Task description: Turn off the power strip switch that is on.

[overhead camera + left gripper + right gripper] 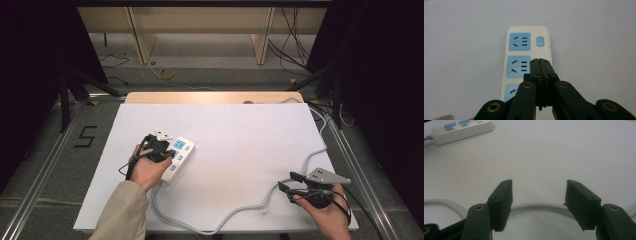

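From above, your left gripper [167, 154] sits on the power strip [179, 155], its jaws pressed together over the strip's middle, while your right gripper [290, 182] rests well to the right of the strip, near the table's front edge, with its jaws spread and nothing between them. The strip is a white, rounded plastic bar lying left of centre on the white matte sheet [240, 135], and its grey cord [240, 207] snakes from the strip's near end across to the right gripper. Along your left gripper [539, 60], the clenched black tips meet beside the strip's [529, 52] middle blue socket [517, 67]; a small blue switch [539, 41] and a red light lie at the strip's far end. Along your right gripper [537, 191], the flat black pads stand apart above the smooth round cord [536, 207], and the strip [461, 130] lies far off at upper left.
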A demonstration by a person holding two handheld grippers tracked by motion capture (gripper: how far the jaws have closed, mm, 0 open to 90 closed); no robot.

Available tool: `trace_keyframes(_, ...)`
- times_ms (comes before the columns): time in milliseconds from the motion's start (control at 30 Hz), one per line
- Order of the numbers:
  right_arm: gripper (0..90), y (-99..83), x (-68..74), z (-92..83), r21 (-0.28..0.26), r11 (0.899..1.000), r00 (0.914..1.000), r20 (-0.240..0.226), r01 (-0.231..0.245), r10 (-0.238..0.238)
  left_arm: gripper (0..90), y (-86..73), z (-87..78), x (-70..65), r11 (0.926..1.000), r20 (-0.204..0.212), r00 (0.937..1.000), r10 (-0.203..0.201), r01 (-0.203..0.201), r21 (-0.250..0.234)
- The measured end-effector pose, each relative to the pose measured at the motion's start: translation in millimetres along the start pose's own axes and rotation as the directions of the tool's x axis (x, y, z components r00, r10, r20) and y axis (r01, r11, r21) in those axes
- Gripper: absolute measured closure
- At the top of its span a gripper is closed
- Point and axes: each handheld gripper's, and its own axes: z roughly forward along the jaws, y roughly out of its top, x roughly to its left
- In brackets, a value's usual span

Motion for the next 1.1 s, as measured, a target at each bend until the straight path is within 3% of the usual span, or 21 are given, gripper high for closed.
trace_keyframes(1100, 39.9, -0.4, -0.5, -0.3, -0.002, 1.000, 1.0000, -0.001, -0.001, 0.001, 89.7, 14.0, 8.8, -2.1, 0.9990, 0.010, 0.9997, 0.021, -0.022, 0.039)
